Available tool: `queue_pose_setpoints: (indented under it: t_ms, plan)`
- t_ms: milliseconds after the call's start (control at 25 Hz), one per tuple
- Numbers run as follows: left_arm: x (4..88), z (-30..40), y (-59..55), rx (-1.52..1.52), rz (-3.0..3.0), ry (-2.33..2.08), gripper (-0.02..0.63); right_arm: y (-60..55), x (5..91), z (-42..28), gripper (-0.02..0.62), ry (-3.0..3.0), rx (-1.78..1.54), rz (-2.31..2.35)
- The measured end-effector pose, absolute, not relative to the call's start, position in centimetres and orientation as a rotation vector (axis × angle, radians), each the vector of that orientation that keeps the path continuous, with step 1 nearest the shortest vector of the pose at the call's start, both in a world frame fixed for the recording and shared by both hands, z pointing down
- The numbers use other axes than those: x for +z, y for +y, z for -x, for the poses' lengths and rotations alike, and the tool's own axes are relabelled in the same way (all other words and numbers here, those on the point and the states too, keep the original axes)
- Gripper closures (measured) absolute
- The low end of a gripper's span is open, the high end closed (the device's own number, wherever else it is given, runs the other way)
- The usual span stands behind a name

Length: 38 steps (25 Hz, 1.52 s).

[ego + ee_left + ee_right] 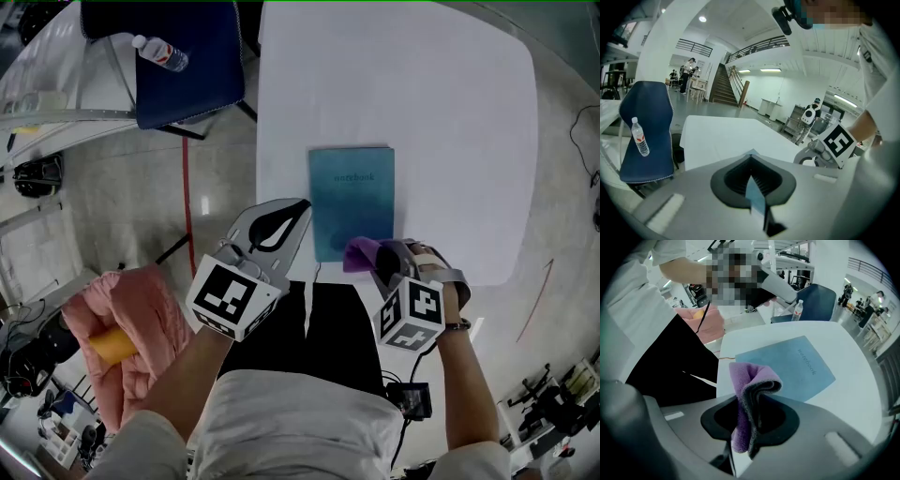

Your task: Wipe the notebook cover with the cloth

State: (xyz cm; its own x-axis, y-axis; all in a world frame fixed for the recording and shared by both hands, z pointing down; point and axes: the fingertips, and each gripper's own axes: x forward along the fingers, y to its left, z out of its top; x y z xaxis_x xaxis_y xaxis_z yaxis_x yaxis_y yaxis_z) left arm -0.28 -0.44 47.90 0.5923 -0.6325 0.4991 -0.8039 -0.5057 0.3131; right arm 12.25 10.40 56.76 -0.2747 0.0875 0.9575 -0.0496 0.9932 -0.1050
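Purple cloth (749, 386) hangs folded in the clenched right hand-held gripper (749, 423), at the 5 o'clock edge of the closed teal notebook (352, 197) on the white desk (431, 94). The left hand-held gripper (298, 208), its jaws together and empty, sits at the notebook's 9 o'clock edge. Wiping seems about to begin: the cloth needs pressing onto the cover and sweeping toward 12 o'clock.

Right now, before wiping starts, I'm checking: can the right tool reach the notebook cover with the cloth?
Probably yes: the right tool, shut on the purple cloth, hovers at the near edge of the notebook, nothing between.
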Motion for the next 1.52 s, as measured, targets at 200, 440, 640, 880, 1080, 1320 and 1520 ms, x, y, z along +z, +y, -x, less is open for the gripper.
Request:
queue_pose_setpoints:
  t_ms: [200, 440, 640, 880, 1080, 1320, 1520]
  plan:
    - [47.9, 0.6, -0.4, 0.449, -2.298, -1.152, 0.606, 9.8, 56.0, -12.4, 0.485, -1.873, 0.149, -0.029]
    - [47.7, 1.1, -0.5, 0.439, -2.287, -1.168, 0.606, 7.7, 55.1, -12.5, 0.485, -1.875, 0.114, -0.062]
    - [47.7, 2.2, -1.0, 0.435, -2.279, -1.191, 0.606, 5.4, 54.3, -12.1, 0.485, -1.878, 0.090, -0.108]
    - [47.7, 3.0, -1.9, 0.430, -2.272, -1.208, 0.606, 2.3, 53.9, -10.6, 0.485, -1.892, 0.071, -0.151]
    - [47.4, 4.1, -2.4, 0.419, -2.256, -1.225, 0.606, 0.8, 53.1, -8.7, 0.485, -1.907, 0.033, -0.133]
    - [47.4, 5.3, -3.3, 0.408, -2.242, -1.246, 0.606, -0.9, 53.1, -7.0, 0.485, -1.912, 0.013, -0.114]
    - [47.5, 6.6, -3.7, 0.405, -2.225, -1.263, 0.606, -1.9, 53.7, -5.7, 0.485, -1.906, -0.003, -0.084]
